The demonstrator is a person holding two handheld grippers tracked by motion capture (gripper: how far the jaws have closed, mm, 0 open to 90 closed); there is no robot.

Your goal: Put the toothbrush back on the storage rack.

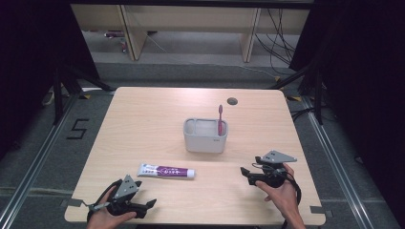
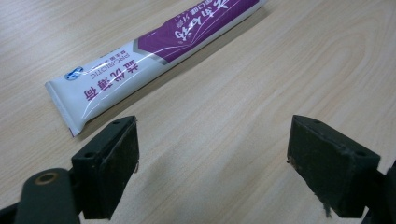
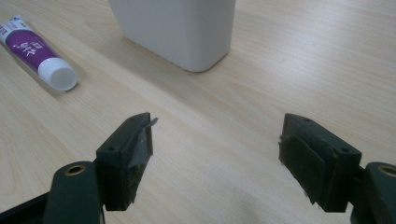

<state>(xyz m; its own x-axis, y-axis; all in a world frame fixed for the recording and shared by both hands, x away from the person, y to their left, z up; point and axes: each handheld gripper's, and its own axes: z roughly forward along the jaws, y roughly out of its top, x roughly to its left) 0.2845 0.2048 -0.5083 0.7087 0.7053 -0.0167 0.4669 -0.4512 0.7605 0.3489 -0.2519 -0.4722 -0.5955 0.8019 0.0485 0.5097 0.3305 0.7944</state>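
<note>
While both grippers rest low at the near edge of the table [image 1: 143, 102], nothing is gripped, so the work looks to stand between steps: the pink toothbrush [image 1: 220, 119] already stands upright in the right-hand compartment of the grey holder [image 1: 205, 140], and the toothpaste tube [image 1: 166, 170] lies flat on the wood, not yet picked up.

At the left, the left gripper [image 1: 152, 203] sits in the person's left hand [image 1: 107, 218] near the front corner, its jaws spread wide with bare table between them. Its own view shows the tube's crimped white end [image 2: 70, 105] just beyond the left jaw, apart from it, the purple body running away up and to the right.

In the middle, the tube lies crosswise, in front of the holder and a little to its left, cap pointing right. The holder stands just behind it, near the table's centre.

At the right, the right gripper [image 1: 244, 172] is held in the person's right hand [image 1: 282, 191], jaws likewise standing wide apart and empty. Its view looks toward the holder's base [image 3: 187, 32], with the tube's white cap [image 3: 58, 77] off to the left.

My reading is that the tube is next, probably bound for the holder's empty left compartment. The left gripper is nearer; it would need to shift so the flat tube sits between the pads, close across its narrow width, then lift and tip it upright to clear the rim.
</note>
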